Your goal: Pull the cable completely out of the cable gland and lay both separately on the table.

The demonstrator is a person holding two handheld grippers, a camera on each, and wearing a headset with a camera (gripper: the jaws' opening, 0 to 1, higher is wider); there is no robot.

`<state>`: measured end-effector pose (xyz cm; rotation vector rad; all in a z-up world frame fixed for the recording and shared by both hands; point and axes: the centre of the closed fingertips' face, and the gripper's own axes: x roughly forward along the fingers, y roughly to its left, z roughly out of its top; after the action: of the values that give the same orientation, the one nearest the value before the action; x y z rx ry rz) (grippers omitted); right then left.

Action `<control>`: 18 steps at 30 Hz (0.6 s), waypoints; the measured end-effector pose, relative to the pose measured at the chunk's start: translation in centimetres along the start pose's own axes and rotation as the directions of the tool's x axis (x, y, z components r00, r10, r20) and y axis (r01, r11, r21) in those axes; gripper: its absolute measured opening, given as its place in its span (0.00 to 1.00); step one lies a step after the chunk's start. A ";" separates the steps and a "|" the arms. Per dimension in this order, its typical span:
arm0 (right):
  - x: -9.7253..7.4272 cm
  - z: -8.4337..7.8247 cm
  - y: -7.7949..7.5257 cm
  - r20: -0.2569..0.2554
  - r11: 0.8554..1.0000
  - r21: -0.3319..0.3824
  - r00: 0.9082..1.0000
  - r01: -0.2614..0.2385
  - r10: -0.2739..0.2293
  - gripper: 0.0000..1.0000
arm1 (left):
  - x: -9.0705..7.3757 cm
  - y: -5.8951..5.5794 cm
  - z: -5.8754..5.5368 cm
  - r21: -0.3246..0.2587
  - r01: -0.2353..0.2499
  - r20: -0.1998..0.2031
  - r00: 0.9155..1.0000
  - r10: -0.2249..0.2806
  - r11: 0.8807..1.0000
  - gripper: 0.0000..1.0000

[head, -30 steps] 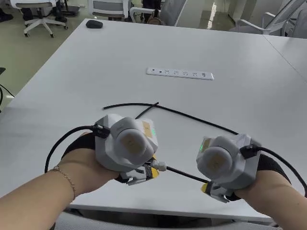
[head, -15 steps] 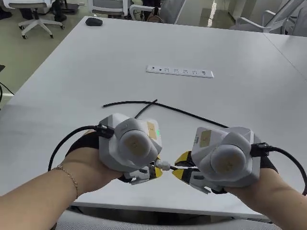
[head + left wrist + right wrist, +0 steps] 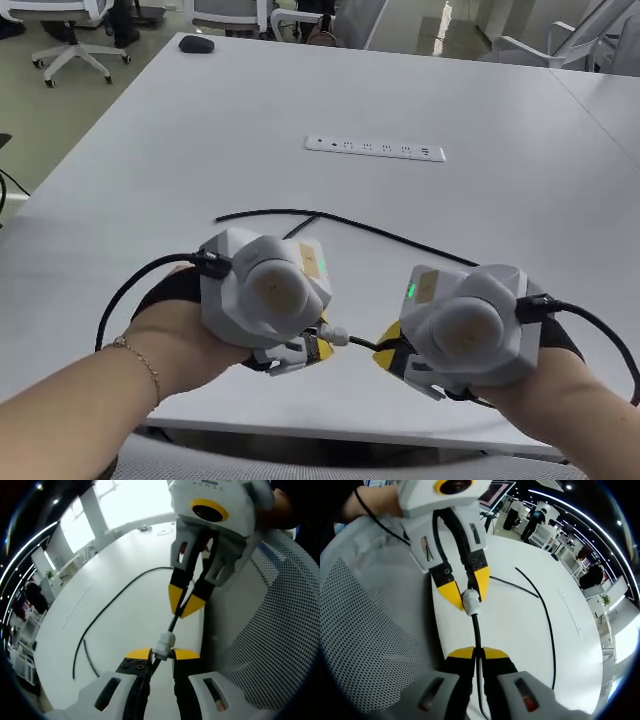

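Left gripper [image 3: 162, 654]: jaws pressed onto the white gland [image 3: 164, 643], holding it just off the table's [image 3: 400, 90] near edge.
Right gripper [image 3: 478, 653]: jaws pinched on the black cable [image 3: 476, 627], close beside the gland and nose to nose with the left.
Cable: runs from the gland through the right jaws, and the loose length curves away across the table.
Risk: the jacket looks slick, so a hard tug could slide the right jaws along it without freeing anything. An off-axis pull could also twist the gland out of the left jaws.
Drop risk: both grips sit at the edge, so anything let go here probably lands off the table.
Head view: shows the cable's loose run, but the housings cover both grips.
Gripper views: show both pinches clearly.
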<state>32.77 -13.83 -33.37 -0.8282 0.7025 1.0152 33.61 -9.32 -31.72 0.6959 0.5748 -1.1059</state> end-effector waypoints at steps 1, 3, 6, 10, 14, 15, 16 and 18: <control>0.0 -0.8 -0.2 -0.040 1.000 0.014 0.999 0.007 -0.006 0.03 | 0.0 0.0 0.0 -0.001 0.001 0.000 1.000 -0.001 1.000 0.17; 0.1 -2.2 -0.4 -0.101 0.999 0.027 0.995 0.018 -0.015 0.03 | 0.0 0.0 -0.1 0.000 0.001 -0.004 1.000 -0.001 1.000 0.17; 0.0 -4.0 -1.1 -0.183 0.997 0.053 0.982 0.049 -0.039 0.03 | 0.0 0.0 -0.1 -0.002 0.001 -0.004 1.000 -0.001 1.000 0.17; -0.5 -6.3 -2.0 -0.284 0.992 0.083 0.956 0.094 -0.067 0.03 | -0.1 0.1 -0.1 -0.006 -0.001 -0.002 1.000 0.001 1.000 0.17; -0.6 -6.7 -1.8 -0.296 0.992 0.091 0.954 0.085 -0.055 0.04 | 0.0 0.0 0.0 -0.006 0.002 0.001 1.000 -0.002 1.000 0.17; -0.4 -6.8 -1.3 -0.304 0.995 0.077 0.952 0.066 -0.039 0.05 | 0.0 0.0 -0.1 -0.004 0.002 -0.002 1.000 -0.002 1.000 0.17; -0.2 -7.0 -1.0 -0.314 0.997 0.061 0.949 0.045 -0.024 0.08 | 0.0 0.0 -0.1 -0.002 0.003 -0.005 1.000 -0.003 1.000 0.17; 0.1 -7.0 0.1 -0.333 0.999 0.043 0.943 0.006 0.008 0.16 | 0.1 -0.1 -0.1 -0.002 0.006 -0.005 1.000 -0.006 1.000 0.17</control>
<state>31.89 -19.74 -37.07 -0.9734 1.0096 0.8651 33.49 -9.28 -31.88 0.6956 0.5831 -1.1091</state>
